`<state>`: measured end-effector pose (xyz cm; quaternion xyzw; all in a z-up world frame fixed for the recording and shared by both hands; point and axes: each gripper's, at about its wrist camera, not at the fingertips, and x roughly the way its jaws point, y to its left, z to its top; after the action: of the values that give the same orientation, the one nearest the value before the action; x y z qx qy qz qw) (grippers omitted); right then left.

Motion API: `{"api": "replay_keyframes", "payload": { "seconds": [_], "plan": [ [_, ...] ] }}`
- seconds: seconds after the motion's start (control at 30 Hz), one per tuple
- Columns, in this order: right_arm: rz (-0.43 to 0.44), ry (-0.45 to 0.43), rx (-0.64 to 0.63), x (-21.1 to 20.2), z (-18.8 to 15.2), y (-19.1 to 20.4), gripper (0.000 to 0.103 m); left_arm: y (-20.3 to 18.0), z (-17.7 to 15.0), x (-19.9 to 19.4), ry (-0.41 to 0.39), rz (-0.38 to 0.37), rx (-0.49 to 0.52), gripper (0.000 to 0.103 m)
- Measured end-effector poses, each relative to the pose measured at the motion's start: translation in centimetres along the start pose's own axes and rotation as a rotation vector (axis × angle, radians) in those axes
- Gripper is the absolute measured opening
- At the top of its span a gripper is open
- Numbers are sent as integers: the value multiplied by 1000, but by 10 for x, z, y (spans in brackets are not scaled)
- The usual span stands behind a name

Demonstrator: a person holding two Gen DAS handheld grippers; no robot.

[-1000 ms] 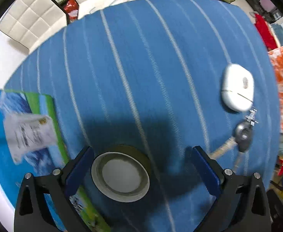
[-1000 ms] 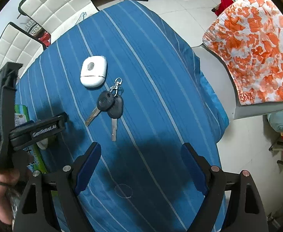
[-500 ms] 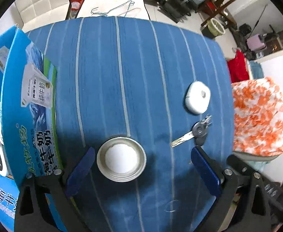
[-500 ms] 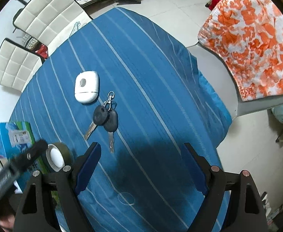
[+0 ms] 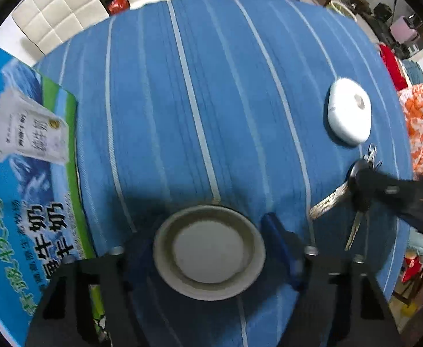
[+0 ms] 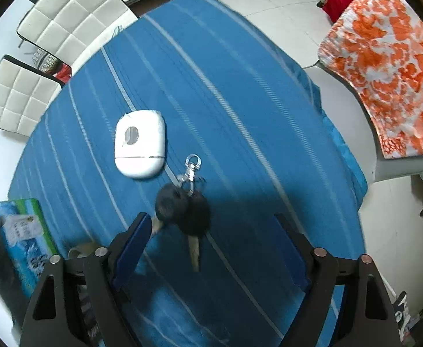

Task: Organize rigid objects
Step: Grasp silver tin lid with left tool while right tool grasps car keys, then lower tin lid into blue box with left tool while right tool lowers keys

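- A blue striped tablecloth (image 5: 211,92) covers the table under both claws.
- To the left of the left gripper (image 5: 208,243) lies a flat blue-and-green milk carton box (image 5: 29,156); its edge runs just beside the left finger.
- Ahead and to the right of the left gripper sits a white oval case (image 5: 348,110). Just nearer than the case, a bunch of keys (image 5: 353,190) lies partly hidden under the dark tip of the other tool.
- Between the left gripper's fingers sits a roll of tape (image 5: 210,248), flat on the cloth, hole upward. The blue right pad is at the roll's rim; the left pad is in shadow, and contact there cannot be told. The jaws stand narrowed about the roll.
- The right gripper (image 6: 211,248) hangs over the keys (image 6: 184,211), jaws spread wide. The black key heads and one blade lie between its fingers (image 6: 131,240), the other blade beside the left pad; contact is unclear through the blur.
- Ahead-left of the right gripper lies the white case (image 6: 139,144), near the key ring clip.
- Far to its right, an orange-and-white cloth (image 6: 384,57) drapes a chair.
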<state>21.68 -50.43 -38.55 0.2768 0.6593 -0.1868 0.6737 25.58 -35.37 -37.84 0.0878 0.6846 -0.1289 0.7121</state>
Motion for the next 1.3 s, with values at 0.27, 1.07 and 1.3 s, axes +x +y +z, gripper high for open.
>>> {"api": "replay_keyframes", "payload": {
  "seconds": [0.27,1.07,1.3],
  "plan": [
    [-183,-56,-135,8,-7,39,33,-7,7,-2,2,6,9,62],
    [-86,-218,-187,-110,-55,7,32,-6,-39,-115,-176,-89,166,62],
    [-54,-316,-253,-176,-79,32,32,27,-46,-179,-276,-110,151,62]
  ]
}}
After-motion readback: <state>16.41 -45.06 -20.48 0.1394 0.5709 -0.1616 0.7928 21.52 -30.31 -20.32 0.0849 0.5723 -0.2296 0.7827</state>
